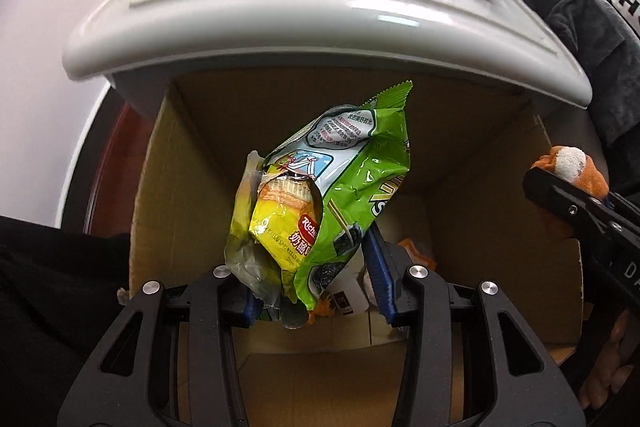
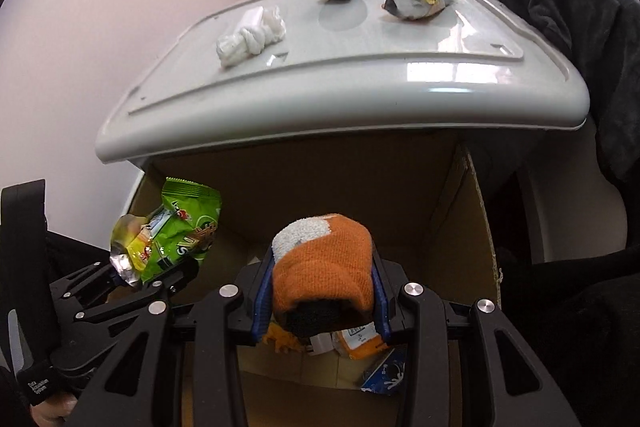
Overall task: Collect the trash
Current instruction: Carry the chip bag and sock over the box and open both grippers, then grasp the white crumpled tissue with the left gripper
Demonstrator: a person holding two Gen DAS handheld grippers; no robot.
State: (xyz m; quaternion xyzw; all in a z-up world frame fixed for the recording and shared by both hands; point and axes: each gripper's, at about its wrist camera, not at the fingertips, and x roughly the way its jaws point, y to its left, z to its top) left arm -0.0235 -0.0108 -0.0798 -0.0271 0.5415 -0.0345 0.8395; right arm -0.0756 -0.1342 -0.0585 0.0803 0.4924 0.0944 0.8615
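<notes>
Over the open cardboard box (image 1: pixel 460 163), the left gripper (image 1: pixel 316 291) clamps a green snack bag (image 1: pixel 360 163) stuffed with wrappers while the right gripper (image 2: pixel 320 311) pinches an orange sock (image 2: pixel 324 259); both should release only once well inside the box walls.

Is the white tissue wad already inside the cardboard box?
No, the white tissue wad lies on the white table top, above the cardboard box that stands under its edge.

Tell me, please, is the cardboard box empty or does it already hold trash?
It holds trash: the box has wrappers and a blue packet on its bottom.
</notes>
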